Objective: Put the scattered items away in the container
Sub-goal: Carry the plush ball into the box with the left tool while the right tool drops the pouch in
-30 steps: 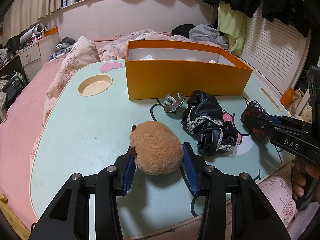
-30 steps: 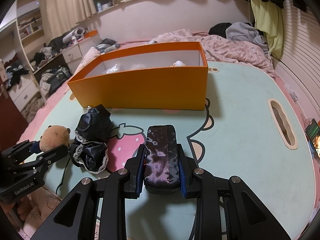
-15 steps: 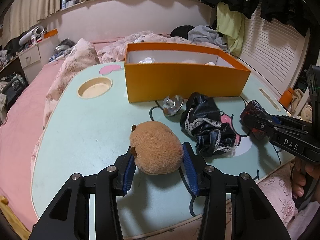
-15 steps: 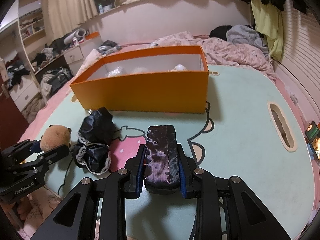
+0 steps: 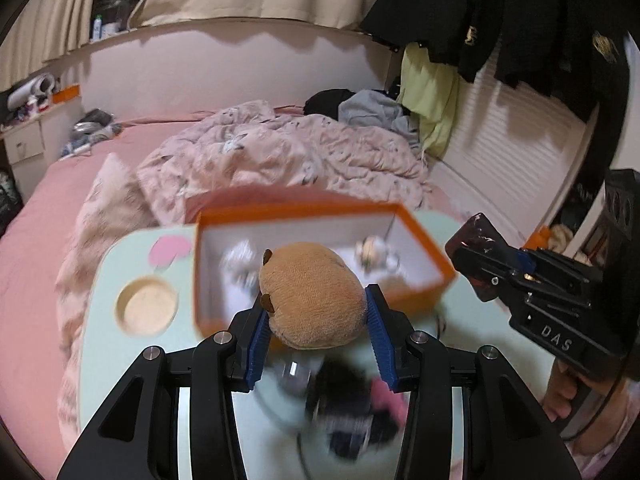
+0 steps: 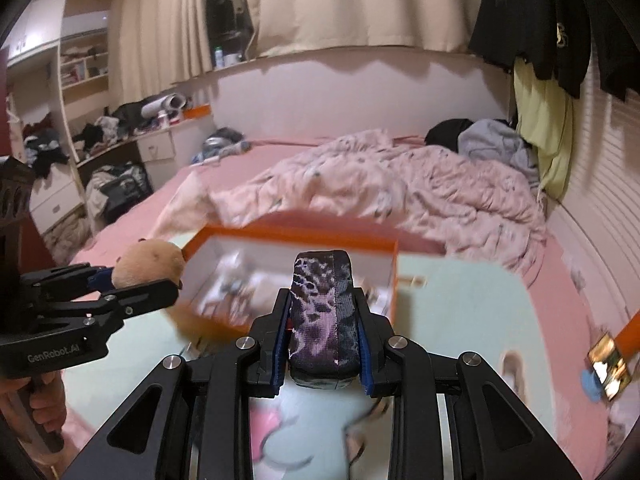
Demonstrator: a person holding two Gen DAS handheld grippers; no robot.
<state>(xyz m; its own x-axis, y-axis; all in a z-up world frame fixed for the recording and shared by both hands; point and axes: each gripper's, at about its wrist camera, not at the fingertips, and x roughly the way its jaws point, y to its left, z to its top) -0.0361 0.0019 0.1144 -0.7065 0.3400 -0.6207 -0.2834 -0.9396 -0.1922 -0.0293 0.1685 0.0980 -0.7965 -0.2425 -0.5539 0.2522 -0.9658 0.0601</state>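
Now that I have lifted both off the table, my left gripper (image 5: 316,320) clamps the brown plush toy (image 5: 314,294) and my right gripper (image 6: 322,340) the dark patterned pouch (image 6: 322,312), seemingly nearing the blurred orange box (image 5: 424,240).

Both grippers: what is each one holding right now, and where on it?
The left gripper clamps the brown plush toy across its sides. The right gripper clamps the dark patterned pouch by its long sides, near its lower end.
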